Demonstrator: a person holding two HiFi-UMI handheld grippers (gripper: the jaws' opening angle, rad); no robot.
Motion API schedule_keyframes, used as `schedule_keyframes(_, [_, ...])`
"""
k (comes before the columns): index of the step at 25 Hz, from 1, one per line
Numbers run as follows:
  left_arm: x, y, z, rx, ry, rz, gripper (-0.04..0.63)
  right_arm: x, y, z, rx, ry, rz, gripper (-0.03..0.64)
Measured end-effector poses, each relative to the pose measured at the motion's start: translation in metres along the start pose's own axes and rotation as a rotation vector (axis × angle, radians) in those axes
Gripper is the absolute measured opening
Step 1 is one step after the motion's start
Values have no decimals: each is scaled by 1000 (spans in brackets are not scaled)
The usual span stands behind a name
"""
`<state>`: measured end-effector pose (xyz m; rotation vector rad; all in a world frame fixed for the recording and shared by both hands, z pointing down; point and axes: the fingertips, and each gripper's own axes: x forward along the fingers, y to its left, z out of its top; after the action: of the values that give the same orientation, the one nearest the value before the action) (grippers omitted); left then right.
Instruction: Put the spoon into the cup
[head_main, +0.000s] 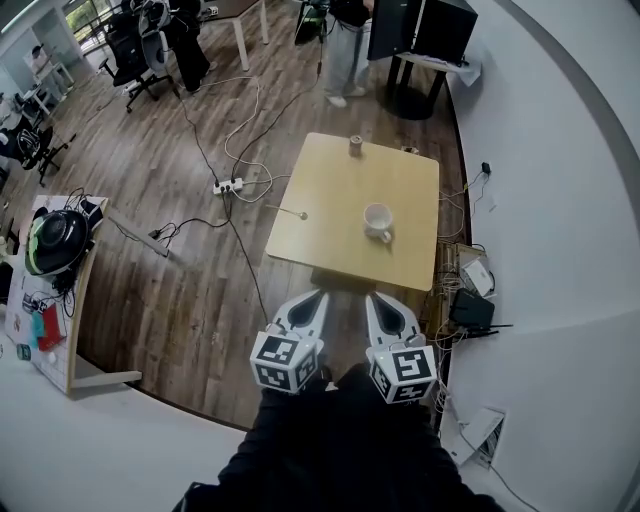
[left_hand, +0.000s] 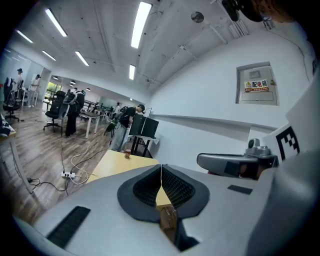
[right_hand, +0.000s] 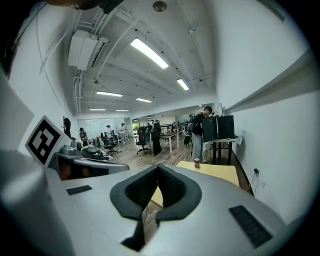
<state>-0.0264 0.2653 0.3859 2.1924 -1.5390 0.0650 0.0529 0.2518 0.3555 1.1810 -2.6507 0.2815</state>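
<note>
A white cup (head_main: 378, 222) stands near the middle of the light wooden table (head_main: 410, 190). A thin spoon (head_main: 291, 212) lies by the table's left edge. Both grippers hover side by side just short of the table's near edge, pointing toward it. My left gripper (head_main: 321, 294) (left_hand: 161, 170) is shut with nothing between its pads. My right gripper (head_main: 371, 297) (right_hand: 158, 170) is also shut and empty. In both gripper views the jaws hide the cup and the spoon; only the table's far part (left_hand: 122, 161) (right_hand: 217, 172) shows.
A small brown can (head_main: 355, 146) (left_hand: 127, 153) (right_hand: 197, 163) stands at the table's far edge. Cables and a power strip (head_main: 229, 186) lie on the wooden floor to the left. Boxes and wires (head_main: 470, 295) crowd the wall side on the right. People stand near desks farther off.
</note>
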Motion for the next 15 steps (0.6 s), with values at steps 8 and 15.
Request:
schedule_keyframes(8, [-17,18,-9,-26,0,25,36,6,21,-10,-2,39,18,20])
schedule_keyframes(15, [-5,30,-22,-67,24,33,37,13,12,-24,-7,85,7,20])
